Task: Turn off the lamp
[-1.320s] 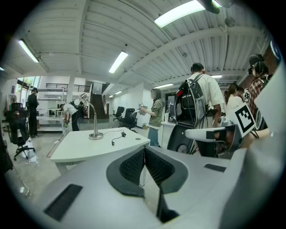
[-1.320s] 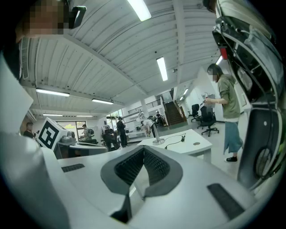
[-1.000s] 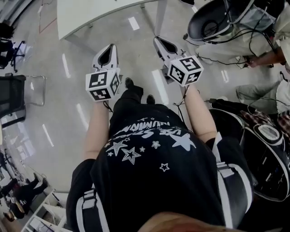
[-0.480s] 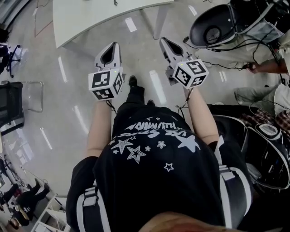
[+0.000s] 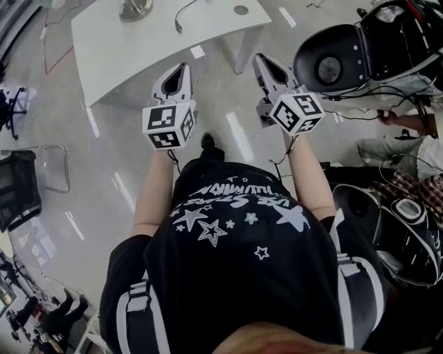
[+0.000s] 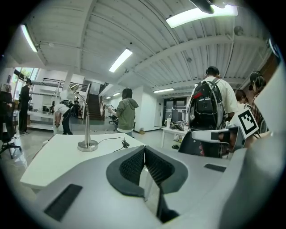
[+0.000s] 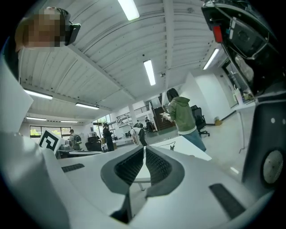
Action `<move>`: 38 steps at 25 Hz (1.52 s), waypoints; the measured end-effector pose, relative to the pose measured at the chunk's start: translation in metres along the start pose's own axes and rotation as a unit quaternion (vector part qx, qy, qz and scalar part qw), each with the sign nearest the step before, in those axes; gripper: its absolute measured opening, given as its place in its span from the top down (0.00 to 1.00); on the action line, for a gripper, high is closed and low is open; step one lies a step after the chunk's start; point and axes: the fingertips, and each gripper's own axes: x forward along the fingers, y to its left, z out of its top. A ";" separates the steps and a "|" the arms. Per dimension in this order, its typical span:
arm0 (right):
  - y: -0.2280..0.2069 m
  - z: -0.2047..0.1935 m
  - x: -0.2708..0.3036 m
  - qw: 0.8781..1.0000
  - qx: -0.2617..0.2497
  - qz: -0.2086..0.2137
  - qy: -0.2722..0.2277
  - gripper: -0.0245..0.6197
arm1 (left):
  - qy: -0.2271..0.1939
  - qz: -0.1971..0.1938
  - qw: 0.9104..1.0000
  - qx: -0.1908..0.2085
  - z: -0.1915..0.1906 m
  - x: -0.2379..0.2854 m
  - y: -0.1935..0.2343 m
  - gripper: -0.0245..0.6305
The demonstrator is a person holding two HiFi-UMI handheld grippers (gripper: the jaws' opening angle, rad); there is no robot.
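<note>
The lamp stands on a white table; in the head view only its round metal base shows at the top edge. In the left gripper view the lamp rises on a thin pole to a bent head, and a black cable with an inline switch lies beside it. My left gripper and right gripper are held out level over the floor, short of the table. Both are shut with nothing between the pads.
A black round seat with cables is at the upper right, and a seated person beyond it. A black office chair stands at the left. A person in a green hoodie and one with a backpack stand beyond the table.
Both grippers have moved forward toward the white table, which has come further into the head view; the lamp base now shows at the top edge. The jaws stay shut.
</note>
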 end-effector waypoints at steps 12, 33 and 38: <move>0.001 0.010 0.079 0.998 -0.002 -0.059 0.018 0.95 | 0.003 -0.048 0.999 -0.009 0.023 0.046 0.066 0.94; -0.068 0.022 0.187 0.999 0.010 -0.044 0.029 0.95 | 0.005 -0.024 1.000 -0.015 0.024 0.126 0.113 0.94; -0.095 0.032 0.227 0.999 0.012 -0.023 0.035 0.95 | 0.005 -0.006 1.000 -0.015 0.029 0.165 0.122 0.94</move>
